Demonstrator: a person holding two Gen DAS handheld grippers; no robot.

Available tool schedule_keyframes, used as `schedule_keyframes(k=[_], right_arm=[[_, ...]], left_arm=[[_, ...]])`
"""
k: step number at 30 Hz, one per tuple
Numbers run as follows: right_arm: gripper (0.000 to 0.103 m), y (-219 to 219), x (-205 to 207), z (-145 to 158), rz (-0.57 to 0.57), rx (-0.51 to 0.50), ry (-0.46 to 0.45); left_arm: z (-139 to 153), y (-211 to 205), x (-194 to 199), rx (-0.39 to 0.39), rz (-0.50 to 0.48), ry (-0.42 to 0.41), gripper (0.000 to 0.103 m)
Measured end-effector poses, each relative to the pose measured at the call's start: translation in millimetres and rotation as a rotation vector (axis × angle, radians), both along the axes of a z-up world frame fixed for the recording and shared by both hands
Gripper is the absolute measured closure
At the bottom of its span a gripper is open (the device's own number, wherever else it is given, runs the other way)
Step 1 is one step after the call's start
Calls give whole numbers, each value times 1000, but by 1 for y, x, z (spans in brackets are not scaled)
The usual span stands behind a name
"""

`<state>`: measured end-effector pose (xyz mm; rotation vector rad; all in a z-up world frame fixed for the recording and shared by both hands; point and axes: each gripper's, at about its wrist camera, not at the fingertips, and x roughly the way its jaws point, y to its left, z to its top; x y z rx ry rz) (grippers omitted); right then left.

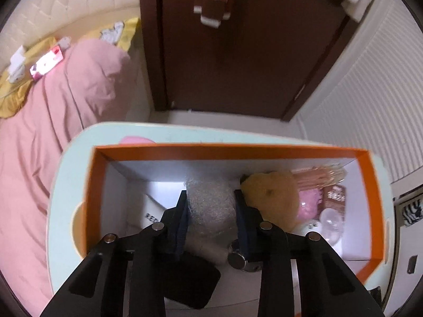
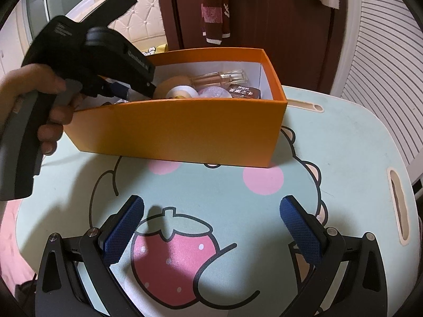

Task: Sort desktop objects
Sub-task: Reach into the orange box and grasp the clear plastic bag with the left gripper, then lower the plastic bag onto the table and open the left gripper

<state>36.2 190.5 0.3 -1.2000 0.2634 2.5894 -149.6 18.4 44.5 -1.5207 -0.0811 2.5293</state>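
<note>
An orange box (image 1: 227, 149) with a white inside stands on the mint cartoon tabletop (image 2: 343, 145). My left gripper (image 1: 210, 196) reaches down into it, shut on a grey fuzzy ball (image 1: 211, 211) that fills the gap between the blue pads. Beside the ball lie a yellow plush piece (image 1: 272, 195), a pink item (image 1: 308, 206), a brown card pack (image 1: 334, 196) and clear bottles (image 2: 219, 78). In the right wrist view a hand holds the left gripper (image 2: 119, 88) over the box's left end. My right gripper (image 2: 211, 202) hovers open above the strawberry drawing (image 2: 171, 259), holding nothing.
Under the left gripper in the box lie a black flat object (image 1: 190, 280), a round metal piece (image 1: 238, 260) and a white carton (image 1: 150, 208). A pink bed (image 1: 53, 132) lies left of the table, a dark door (image 1: 238, 52) behind, slatted panels (image 2: 383, 92) at right.
</note>
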Motion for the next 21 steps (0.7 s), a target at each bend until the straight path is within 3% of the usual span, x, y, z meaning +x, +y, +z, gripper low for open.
schedule_keyframes(k=[5,9,14,21], right_arm=[[0,4,4,-6,8,-2,0],[0,3,6,-8,14,1,-4],[0,-1,6,-8,12,15,-13],[0,-5,5,-9,8,47,-40]], left_arm=[[45,-15,40,114,-37,116,73],[70,-21,110,146,-62,207,73],[51,-38,141,161,-65,167,73],[-23,-60,153,83,-15,141,73]])
